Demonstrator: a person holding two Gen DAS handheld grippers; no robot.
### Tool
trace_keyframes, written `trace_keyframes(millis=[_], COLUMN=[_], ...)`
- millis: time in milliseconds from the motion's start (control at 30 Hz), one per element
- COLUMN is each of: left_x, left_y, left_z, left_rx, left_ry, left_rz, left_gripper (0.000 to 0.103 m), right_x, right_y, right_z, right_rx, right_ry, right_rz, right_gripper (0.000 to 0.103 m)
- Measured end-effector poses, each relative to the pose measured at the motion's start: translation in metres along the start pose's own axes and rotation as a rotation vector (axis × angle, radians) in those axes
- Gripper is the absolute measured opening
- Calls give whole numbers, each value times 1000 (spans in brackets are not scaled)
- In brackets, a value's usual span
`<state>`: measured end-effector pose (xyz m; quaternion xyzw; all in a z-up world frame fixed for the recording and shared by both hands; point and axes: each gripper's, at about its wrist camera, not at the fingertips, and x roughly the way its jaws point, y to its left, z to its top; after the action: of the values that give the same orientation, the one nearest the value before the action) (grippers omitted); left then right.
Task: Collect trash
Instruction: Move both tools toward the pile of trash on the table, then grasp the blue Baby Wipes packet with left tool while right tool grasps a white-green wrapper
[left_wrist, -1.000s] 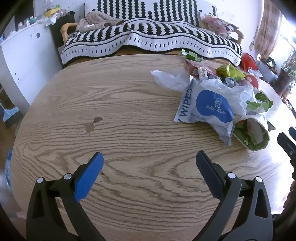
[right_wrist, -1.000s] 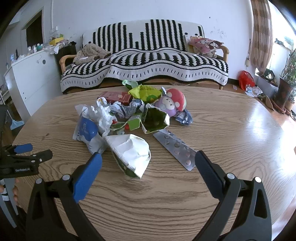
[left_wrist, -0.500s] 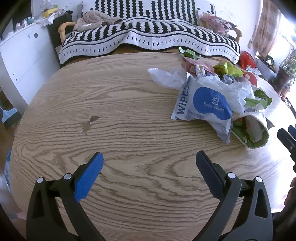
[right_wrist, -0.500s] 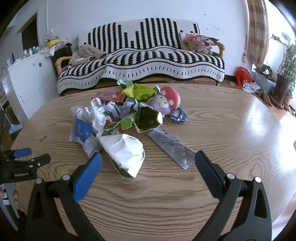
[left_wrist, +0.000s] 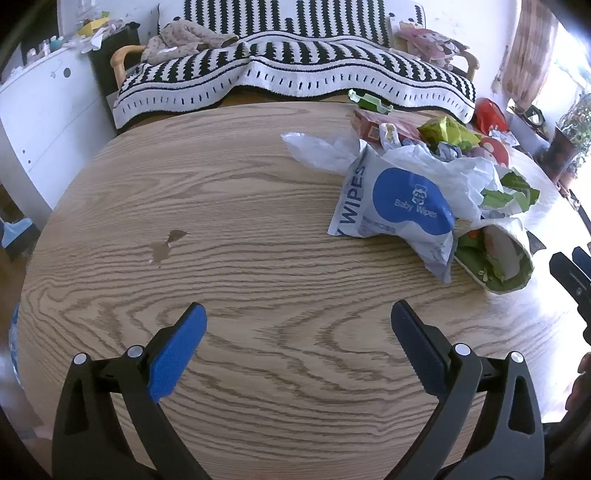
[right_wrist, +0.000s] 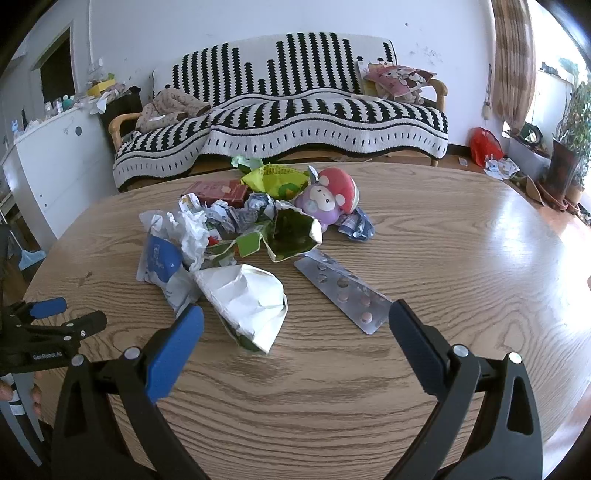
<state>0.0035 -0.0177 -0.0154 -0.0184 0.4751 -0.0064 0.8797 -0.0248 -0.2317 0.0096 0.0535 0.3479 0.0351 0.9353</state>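
Wooden table (right_wrist: 461, 240); trash pile (right_wrist: 251, 236) just ahead of right claw (right_wrist: 295, 314), wide; left claw (left_wrist: 298, 313) wide, pile ahead-right.

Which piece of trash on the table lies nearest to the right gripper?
The crumpled white wrapper with green inside. It lies at the front of the pile, just ahead of the open right gripper; the blister pack is close too, the other wrappers farther back.

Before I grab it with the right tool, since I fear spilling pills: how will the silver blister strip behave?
The blister strip lies flat on the table, so pinching an edge may be hard. It looks thin and foil-faced, probably light, slightly bendy and apt to slide. Several pills seem still sealed.
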Motion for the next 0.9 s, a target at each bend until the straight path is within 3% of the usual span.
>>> trace_keyframes(millis=[600, 900], left_x=[29, 47], left_y=[-59, -60], left_z=[22, 36], left_rx=[53, 80], left_ry=[47, 65], left_rz=[-52, -12], left_gripper=[97, 97], right_x=[14, 36], right_y=[7, 0], right_z=[10, 17], right_rx=[-26, -4], right_ry=[11, 52], right_rz=[30, 65], right_gripper=[97, 97])
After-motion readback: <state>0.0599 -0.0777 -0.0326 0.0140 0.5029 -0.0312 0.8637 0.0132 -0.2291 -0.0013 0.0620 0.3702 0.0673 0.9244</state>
